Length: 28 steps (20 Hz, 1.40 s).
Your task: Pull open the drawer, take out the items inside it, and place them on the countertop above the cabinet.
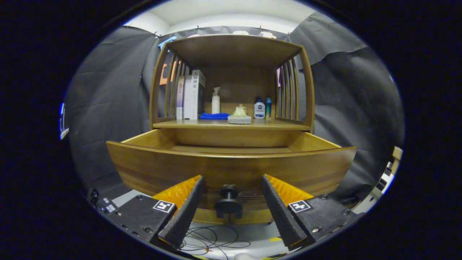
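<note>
Tool (pixel 231 180) spread open around drawer (pixel 231 166) knob (pixel 228 202); countertop (pixel 231 124) crowded; cables (pixel 213 242) on floor.

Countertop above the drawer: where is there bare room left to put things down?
Countertop: its bare front strip, before the blue cloth and beside the grey block. Crowded at the back: books, pump bottle, small bottles. The gripper is open, straddling the drawer knob.

Smooth, softly glossy wood is forming the drawer (pixel 231 169) mid-frame, its knob (pixel 229 204) looking matt dark plastic, fingers (pixel 279 209) ridged.
</note>
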Tool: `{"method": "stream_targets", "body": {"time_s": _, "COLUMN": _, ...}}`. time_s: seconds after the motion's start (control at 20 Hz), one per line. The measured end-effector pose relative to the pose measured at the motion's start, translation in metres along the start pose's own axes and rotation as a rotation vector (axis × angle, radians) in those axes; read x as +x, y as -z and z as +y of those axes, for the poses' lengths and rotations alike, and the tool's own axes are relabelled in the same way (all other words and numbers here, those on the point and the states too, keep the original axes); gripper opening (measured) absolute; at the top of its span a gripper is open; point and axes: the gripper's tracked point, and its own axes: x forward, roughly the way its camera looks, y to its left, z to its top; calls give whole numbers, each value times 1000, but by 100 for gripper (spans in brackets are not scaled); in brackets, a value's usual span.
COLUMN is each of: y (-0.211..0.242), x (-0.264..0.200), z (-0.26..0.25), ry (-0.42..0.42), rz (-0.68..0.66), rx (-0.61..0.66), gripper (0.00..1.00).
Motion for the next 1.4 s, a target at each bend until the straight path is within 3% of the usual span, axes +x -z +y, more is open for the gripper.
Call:
{"method": "stream_targets", "body": {"time_s": 0.5, "y": -4, "x": 13, "z": 3, "ry": 10, "rz": -6, "rx": -9, "gripper": 98}}
{"method": "stream_targets", "body": {"time_s": 1.4, "y": -40, "x": 140, "z": 10, "ry": 24, "rz": -29, "rx": -19, "gripper": 99}}
